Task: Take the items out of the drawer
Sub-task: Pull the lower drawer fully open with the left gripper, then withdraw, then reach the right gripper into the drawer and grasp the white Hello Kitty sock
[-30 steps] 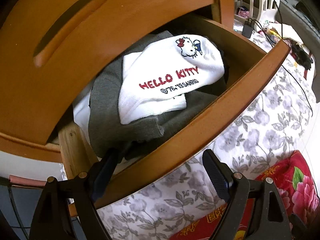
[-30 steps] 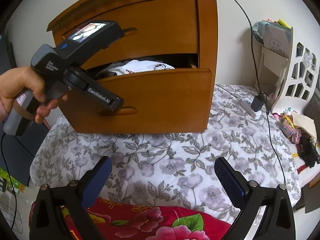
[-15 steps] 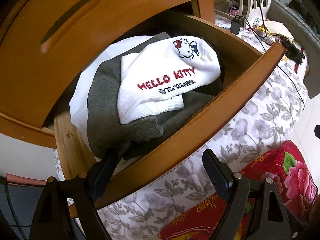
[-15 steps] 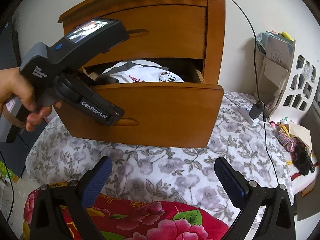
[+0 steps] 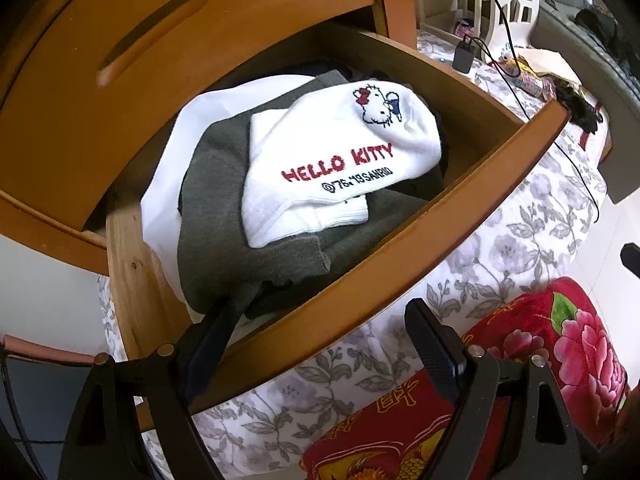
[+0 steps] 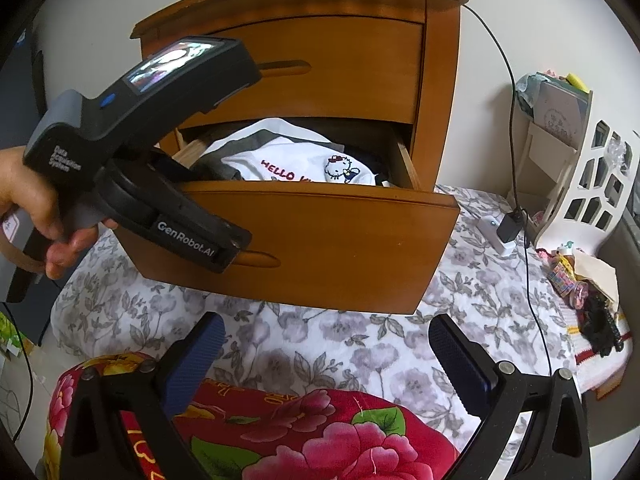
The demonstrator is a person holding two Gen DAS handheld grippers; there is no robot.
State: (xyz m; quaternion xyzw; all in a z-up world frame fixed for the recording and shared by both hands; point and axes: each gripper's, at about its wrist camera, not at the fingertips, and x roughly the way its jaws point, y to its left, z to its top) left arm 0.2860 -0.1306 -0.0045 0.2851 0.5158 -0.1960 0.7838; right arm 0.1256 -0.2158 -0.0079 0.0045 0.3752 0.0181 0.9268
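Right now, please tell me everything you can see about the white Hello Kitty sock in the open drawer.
The white Hello Kitty sock is a knitted sock, apparently cotton, lying flat on top of the pile in the open lower drawer. It bears a cat figure with a red bow, red "HELLO KITTY" lettering and a black copyright line. Its ribbed cuff points toward the drawer front. It rests on a grey knit garment. No gripper touches it.

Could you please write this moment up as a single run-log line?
drawer: open | white Hello Kitty sock: top of pile, untouched | left tongs: open, straddling drawer front | right tongs: open, empty, above bedspread
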